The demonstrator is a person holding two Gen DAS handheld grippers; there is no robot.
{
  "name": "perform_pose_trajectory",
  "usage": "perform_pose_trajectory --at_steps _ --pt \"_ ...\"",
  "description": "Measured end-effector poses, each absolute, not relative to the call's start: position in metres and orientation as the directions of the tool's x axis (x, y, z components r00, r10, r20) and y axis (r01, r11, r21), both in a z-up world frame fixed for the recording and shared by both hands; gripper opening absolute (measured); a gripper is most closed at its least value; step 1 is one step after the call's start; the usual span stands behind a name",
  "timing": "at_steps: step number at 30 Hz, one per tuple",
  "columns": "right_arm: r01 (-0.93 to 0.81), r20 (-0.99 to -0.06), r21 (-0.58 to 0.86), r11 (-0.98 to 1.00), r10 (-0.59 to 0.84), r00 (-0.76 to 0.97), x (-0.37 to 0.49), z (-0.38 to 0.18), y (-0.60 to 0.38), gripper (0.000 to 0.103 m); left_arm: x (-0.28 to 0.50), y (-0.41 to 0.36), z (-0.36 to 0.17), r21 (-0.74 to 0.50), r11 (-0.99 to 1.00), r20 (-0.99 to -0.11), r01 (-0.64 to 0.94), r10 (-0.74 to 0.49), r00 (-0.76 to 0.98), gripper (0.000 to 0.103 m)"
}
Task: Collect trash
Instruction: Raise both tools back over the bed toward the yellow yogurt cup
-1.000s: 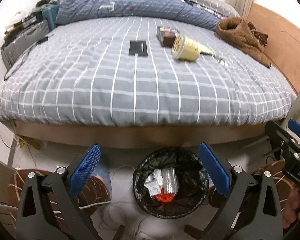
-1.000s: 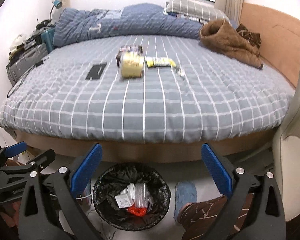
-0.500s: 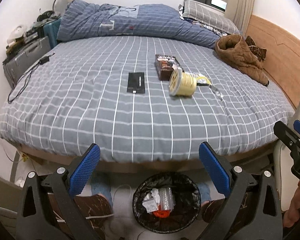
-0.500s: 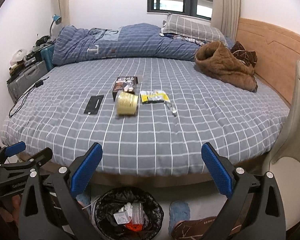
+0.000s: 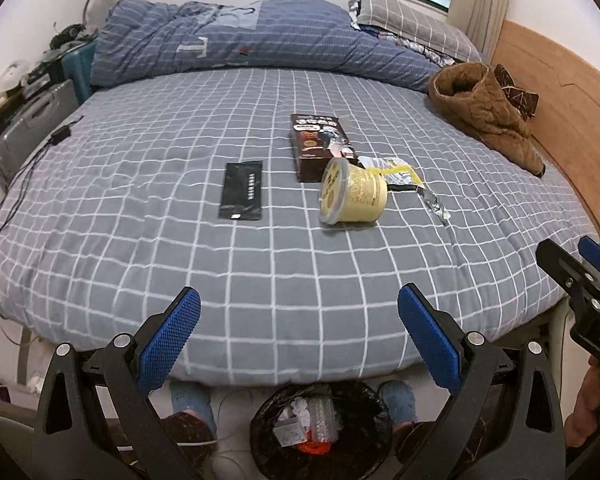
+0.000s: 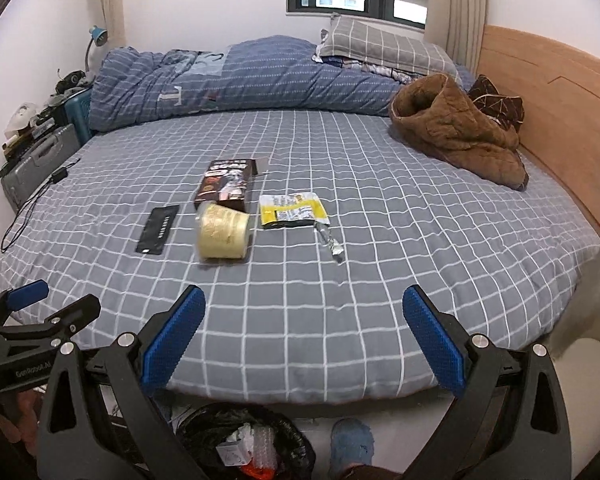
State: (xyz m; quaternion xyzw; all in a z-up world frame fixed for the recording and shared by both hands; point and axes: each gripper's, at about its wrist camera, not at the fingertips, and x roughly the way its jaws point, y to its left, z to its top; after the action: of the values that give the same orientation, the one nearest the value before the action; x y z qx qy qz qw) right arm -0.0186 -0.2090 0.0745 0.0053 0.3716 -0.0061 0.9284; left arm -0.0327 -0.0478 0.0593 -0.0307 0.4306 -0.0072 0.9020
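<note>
On the grey checked bed (image 5: 180,264) lie a yellow tub on its side (image 5: 352,194) (image 6: 222,232), a dark snack box (image 5: 320,146) (image 6: 228,182), a flat black packet (image 5: 242,190) (image 6: 158,229), a yellow wrapper (image 6: 292,209) (image 5: 396,170) and a foil scrap (image 6: 332,244). A black-lined trash bin (image 5: 320,432) (image 6: 248,444) with litter stands on the floor at the bed's foot. My left gripper (image 5: 298,340) and right gripper (image 6: 304,342) hover open and empty over the near bed edge, well short of the trash.
A rolled blue duvet (image 6: 240,76), a pillow (image 6: 384,50) and a brown jacket (image 6: 456,136) lie at the far side. Cases (image 5: 24,128) and a cable (image 5: 24,176) line the left; a wooden headboard (image 6: 560,116) runs on the right. The person's blue slippers (image 5: 192,404) flank the bin.
Both grippers have risen and tilted up from over the bin toward the bed; the bin has slid to the bottom of each view and the trash items look nearer. Both stay open.
</note>
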Motion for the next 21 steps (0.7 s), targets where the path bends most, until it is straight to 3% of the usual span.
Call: perform_pose_trajectory --at_steps 21 --pt "-0.063 -0.765 0.012 0.998 0.049 0.642 0.147 0.005 -0.239 0.095 0.114 -0.105 -0.008 0.000 1.000 -0.819 0.020 -0.012 0.574 0.097"
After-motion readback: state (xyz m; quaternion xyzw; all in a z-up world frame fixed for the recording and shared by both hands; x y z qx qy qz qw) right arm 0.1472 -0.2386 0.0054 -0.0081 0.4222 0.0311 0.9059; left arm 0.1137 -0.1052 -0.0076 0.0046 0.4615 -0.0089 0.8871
